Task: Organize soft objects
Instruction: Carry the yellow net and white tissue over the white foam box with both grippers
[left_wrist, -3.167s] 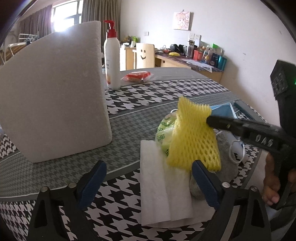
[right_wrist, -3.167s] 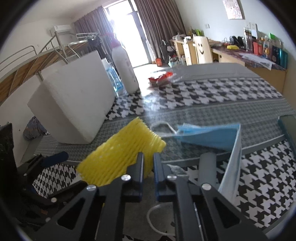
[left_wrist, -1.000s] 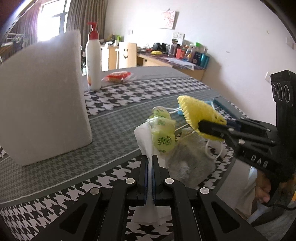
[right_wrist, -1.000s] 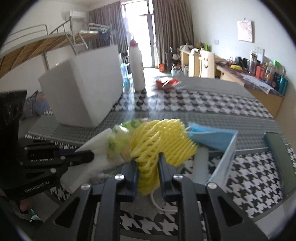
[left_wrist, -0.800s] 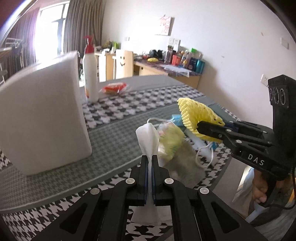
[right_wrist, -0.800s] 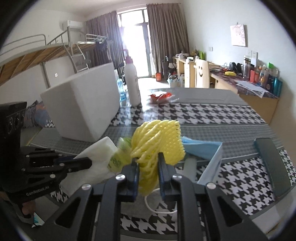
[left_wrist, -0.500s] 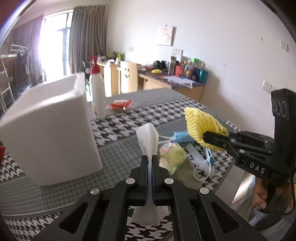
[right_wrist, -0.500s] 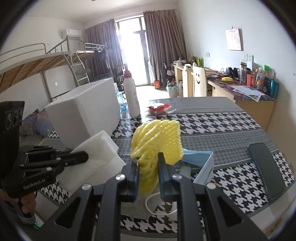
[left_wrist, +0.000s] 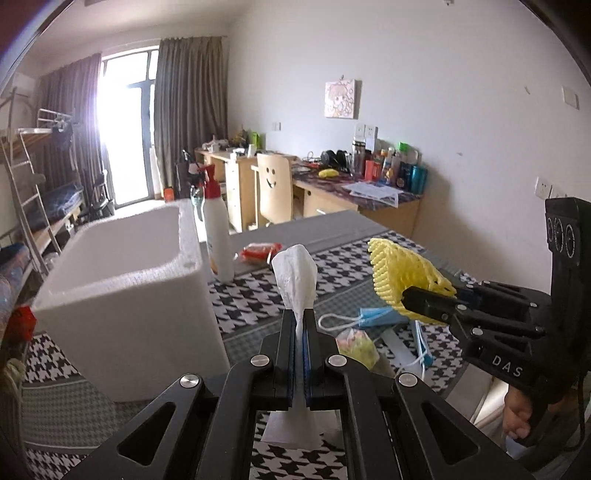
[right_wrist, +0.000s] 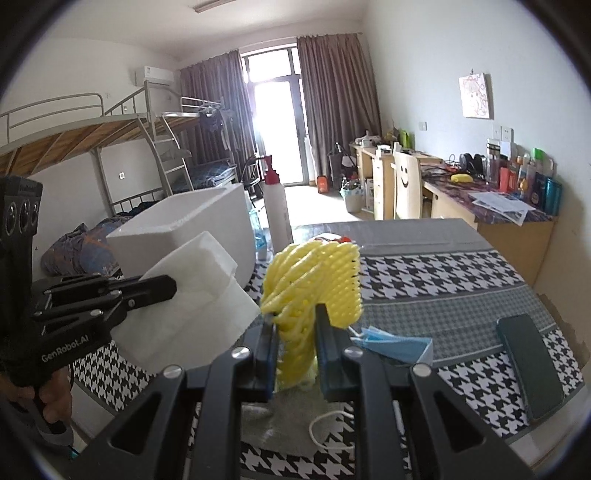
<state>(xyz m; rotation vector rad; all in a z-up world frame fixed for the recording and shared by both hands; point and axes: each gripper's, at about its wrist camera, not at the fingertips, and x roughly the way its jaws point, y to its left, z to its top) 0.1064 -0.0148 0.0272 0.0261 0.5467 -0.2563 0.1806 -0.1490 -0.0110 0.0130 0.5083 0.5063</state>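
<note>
My left gripper (left_wrist: 300, 325) is shut on a white tissue (left_wrist: 295, 275), which sticks up past the jaws and hangs below them above the table. From the right wrist the same tissue (right_wrist: 192, 295) shows at the left, held by the left gripper (right_wrist: 170, 286). My right gripper (right_wrist: 295, 321) is shut on a yellow foam net (right_wrist: 314, 280), lifted above the table; the left wrist view has that net (left_wrist: 402, 278) at the right. A white foam box (left_wrist: 125, 280) stands open-topped to the left. A blue face mask (left_wrist: 376, 317) and a green-yellow packet (left_wrist: 356, 343) lie on the table below.
A pump bottle (left_wrist: 218, 236) and a red packet (left_wrist: 260, 251) sit behind the box. A dark phone (right_wrist: 528, 362) lies at the table's right edge. The houndstooth tablecloth (right_wrist: 436, 273) covers the table. A desk and a chair stand at the far wall.
Both grippers have risen from the table with the tissue and the yellow net. The box's open top has come into sight, and the packet and mask stay below.
</note>
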